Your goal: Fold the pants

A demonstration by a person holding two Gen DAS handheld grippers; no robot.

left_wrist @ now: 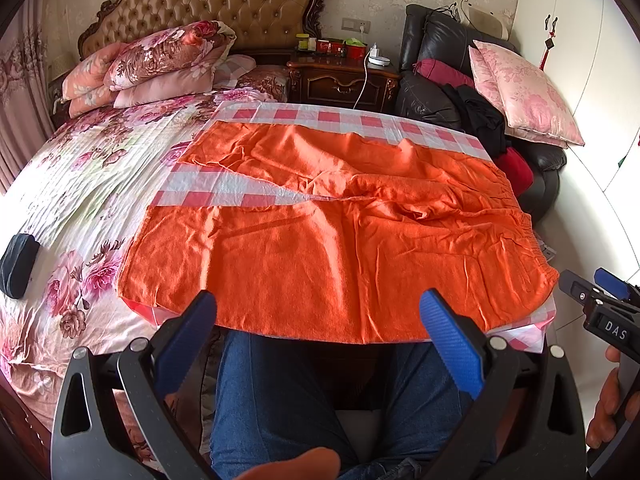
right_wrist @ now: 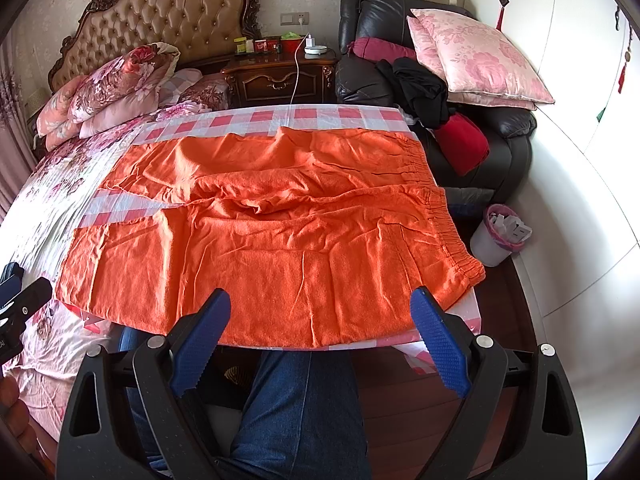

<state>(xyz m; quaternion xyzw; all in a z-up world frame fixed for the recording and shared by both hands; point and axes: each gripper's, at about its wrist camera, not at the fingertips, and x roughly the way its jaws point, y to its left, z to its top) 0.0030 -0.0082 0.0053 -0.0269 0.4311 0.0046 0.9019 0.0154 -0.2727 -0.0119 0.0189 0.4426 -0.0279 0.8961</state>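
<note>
My left gripper and right gripper gape wide; the pants hang past the cloth's near edge, hiding it.

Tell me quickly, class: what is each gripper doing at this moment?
Left gripper: open, holding nothing, above the near edge of the orange pants.
Right gripper: open, holding nothing, above the same edge.

The one legible marking I can read is "DAS", in white letters on the black body of the right gripper, seen at the left-wrist view's edge.
</note>
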